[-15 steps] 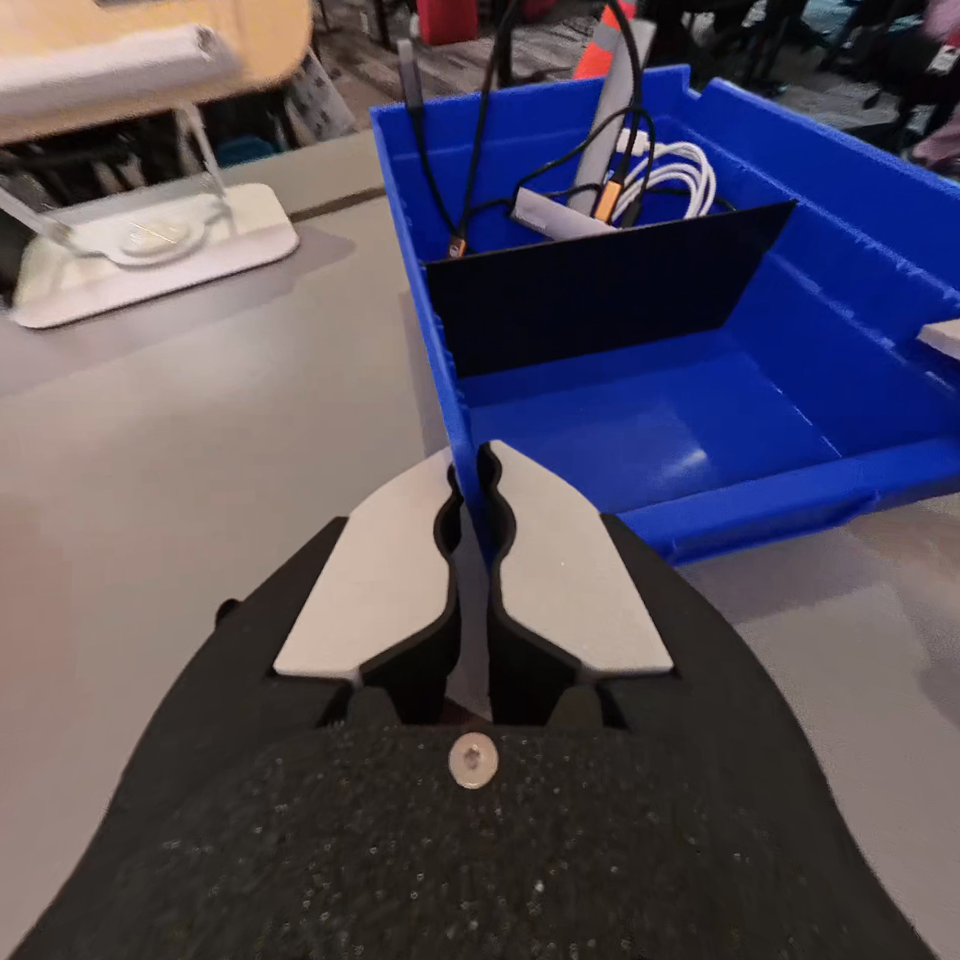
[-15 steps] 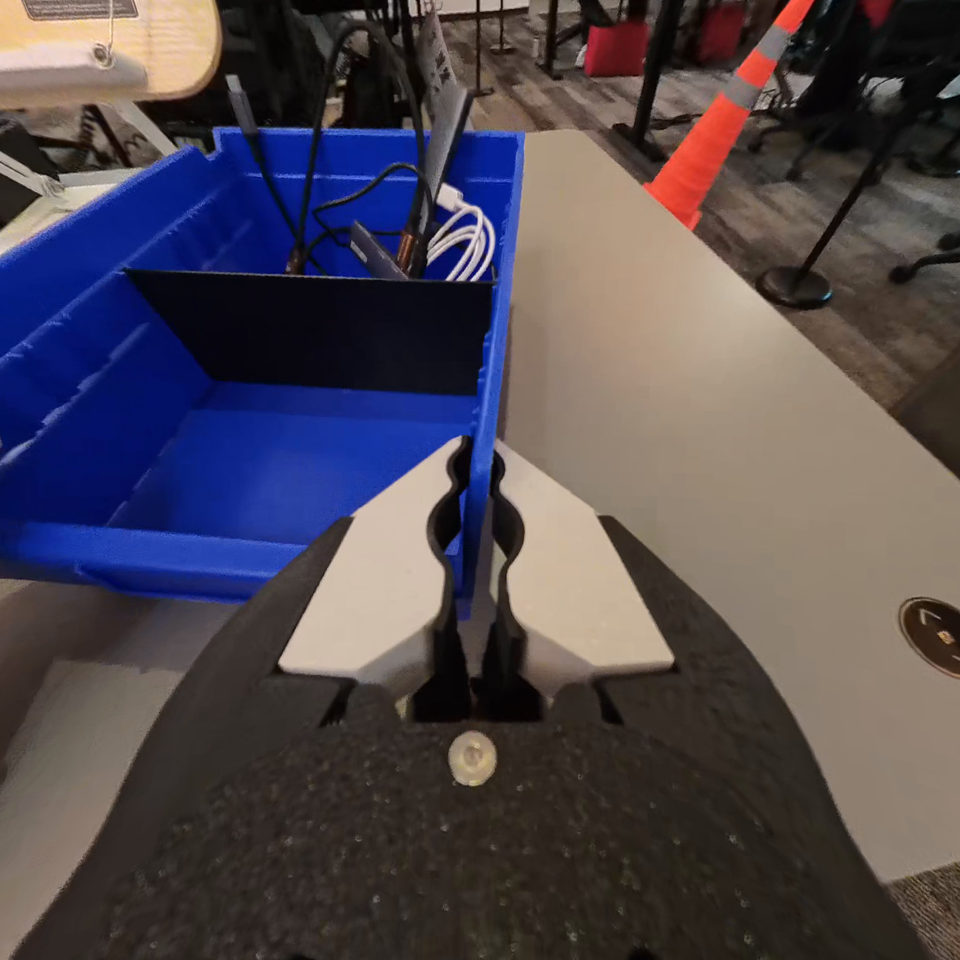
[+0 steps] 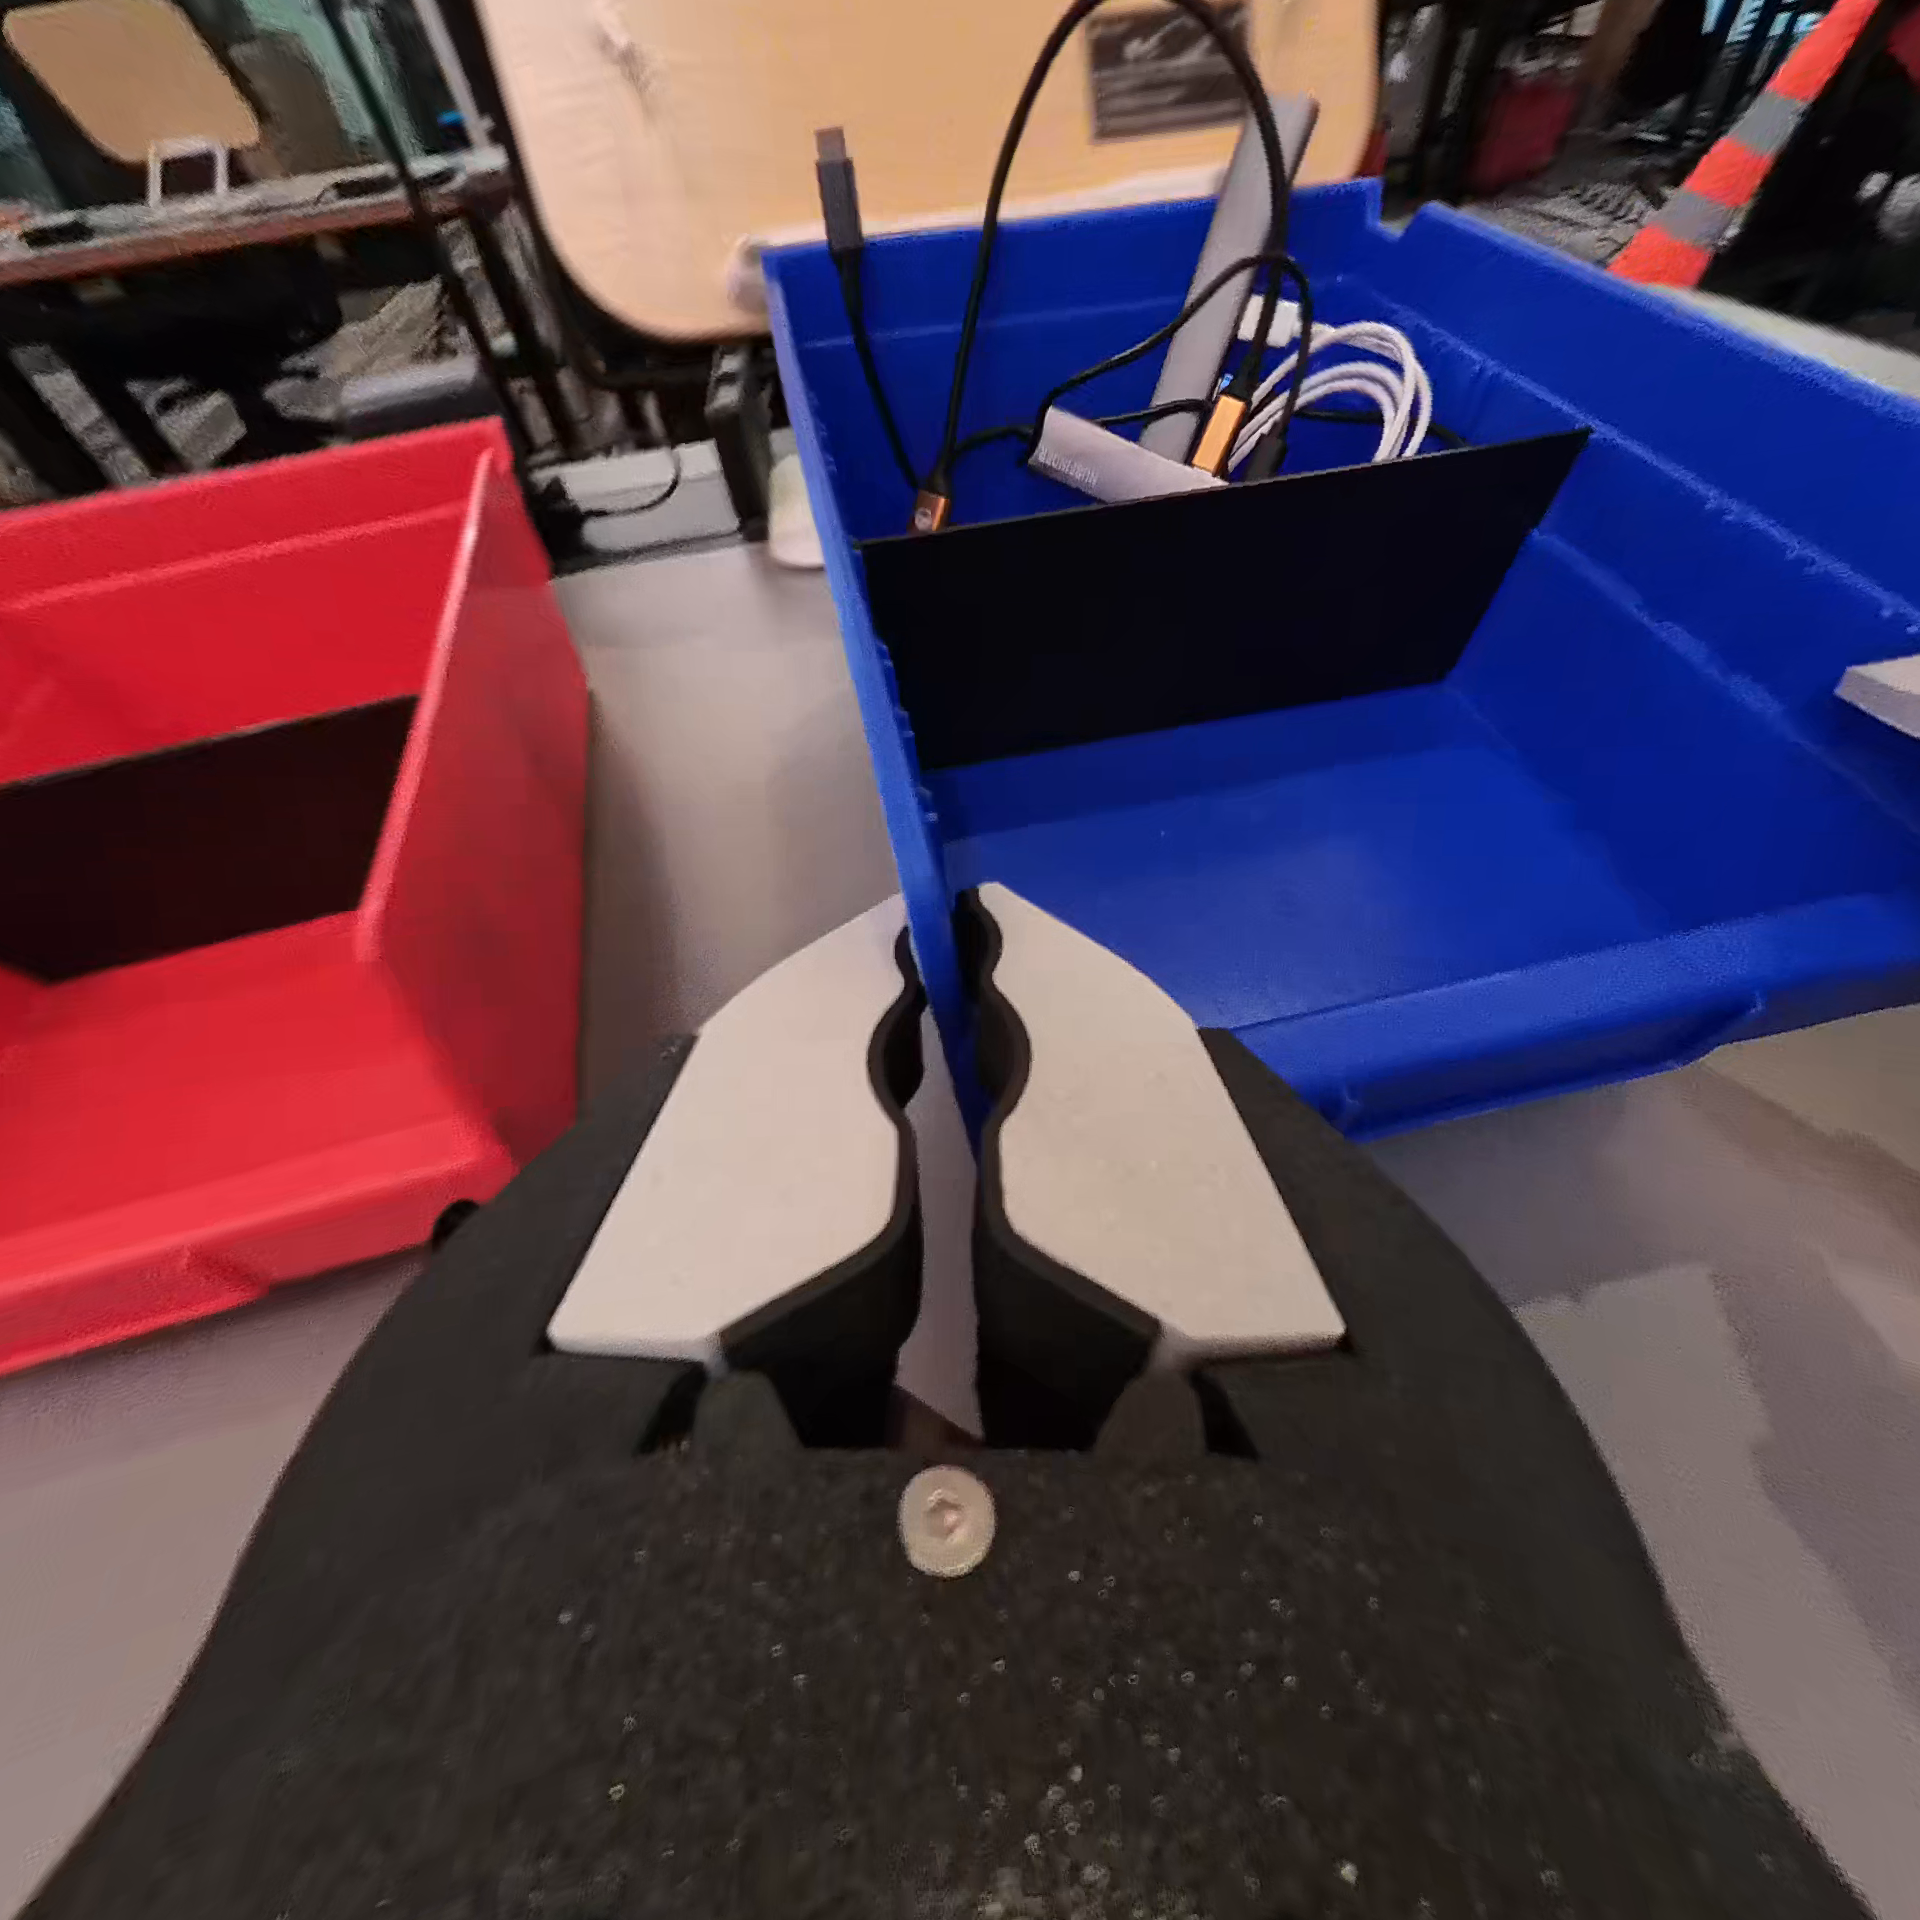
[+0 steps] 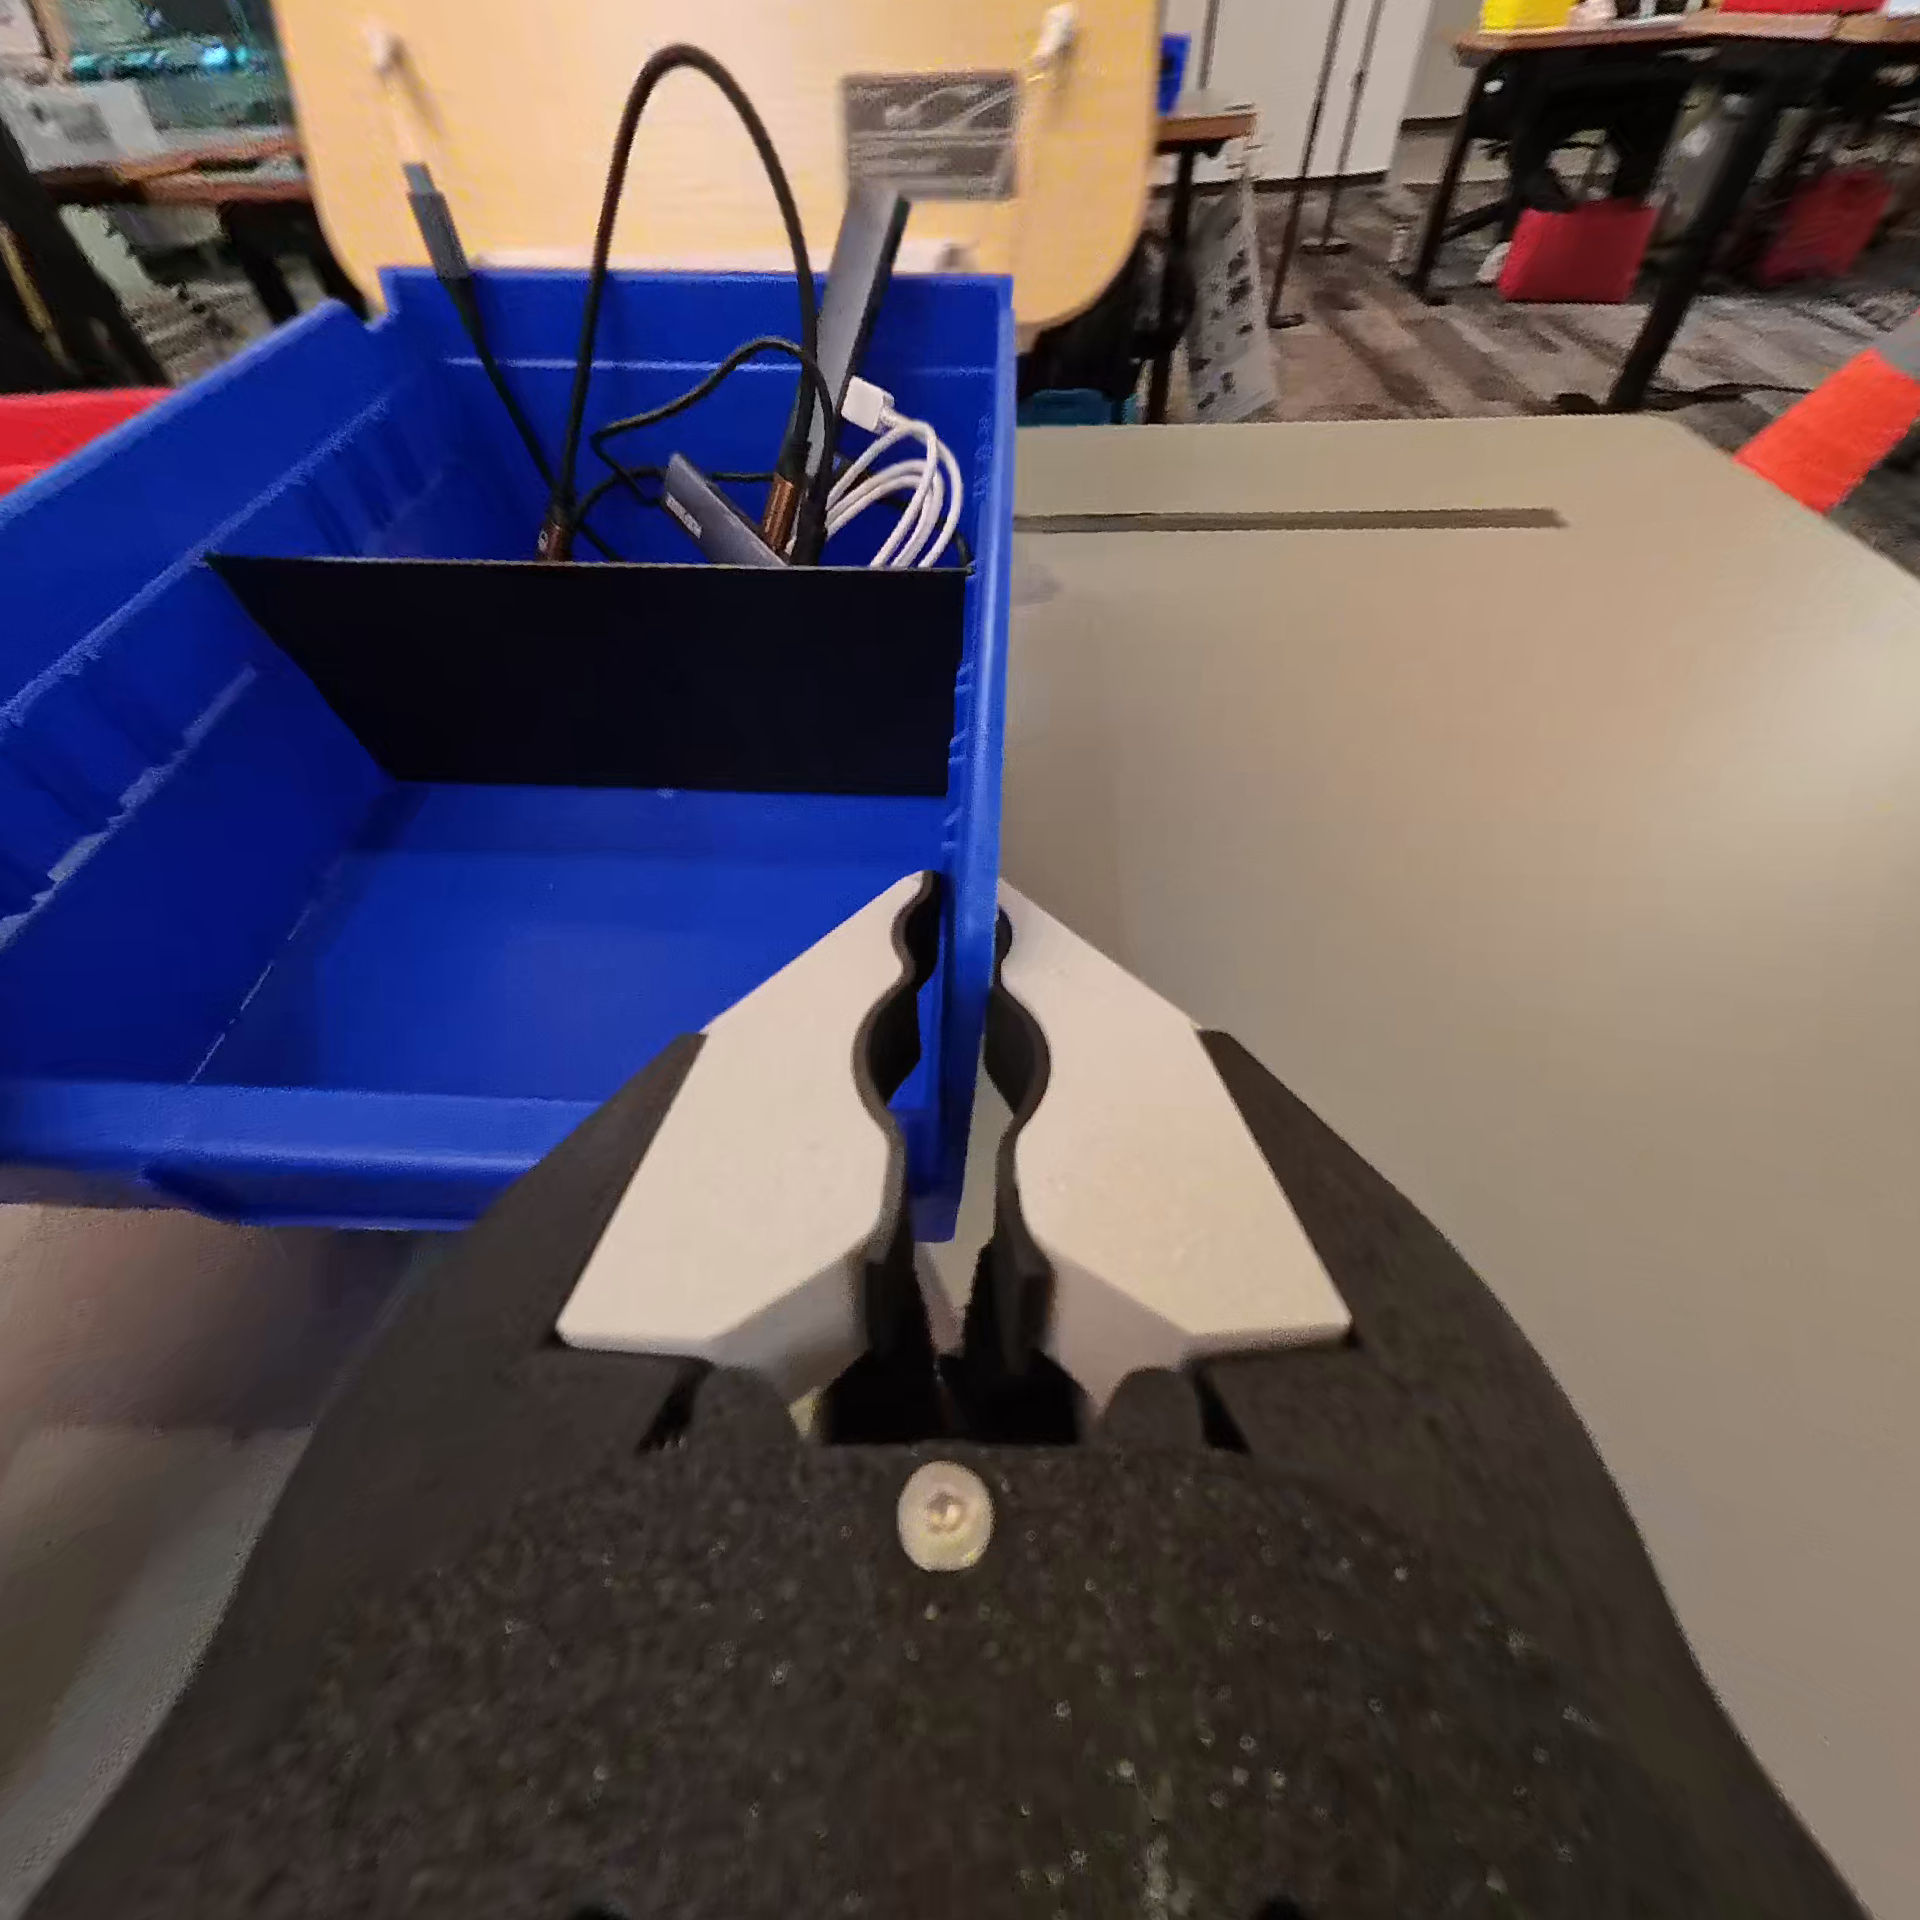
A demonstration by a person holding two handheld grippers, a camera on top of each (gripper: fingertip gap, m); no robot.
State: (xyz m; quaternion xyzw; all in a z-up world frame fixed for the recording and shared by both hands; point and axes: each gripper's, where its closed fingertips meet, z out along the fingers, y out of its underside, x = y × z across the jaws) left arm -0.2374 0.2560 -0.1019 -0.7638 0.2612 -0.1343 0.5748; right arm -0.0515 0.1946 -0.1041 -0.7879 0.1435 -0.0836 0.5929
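Note:
A blue plastic bin (image 3: 1351,883) stands on the grey table, split by a black divider (image 3: 1195,603). The near compartment is empty. The far one holds black cables, a coiled white cable (image 3: 1351,395) and a grey hub (image 3: 1112,462). My left gripper (image 3: 940,904) is shut on the bin's left wall near the front corner. My right gripper (image 4: 966,894) is shut on the right wall of the bin (image 4: 520,935). The divider (image 4: 623,665), white cable (image 4: 904,499) and hub (image 4: 717,509) also show there. One right finger (image 3: 1881,696) shows at the bin's right rim.
A red bin (image 3: 260,1091) with its own dark divider sits close to the blue bin's left; its corner (image 4: 62,426) shows in the right wrist view. A wooden board (image 4: 707,125) stands behind. The grey table (image 4: 1455,831) extends right; an orange cone (image 4: 1829,436) stands beyond it. Tip to tip, the grippers are about 20 centimeters apart.
Both grippers, still clamped on the blue bin's walls, have moved with it. The red bin and wooden board have come into view; the white stand at the left has gone.

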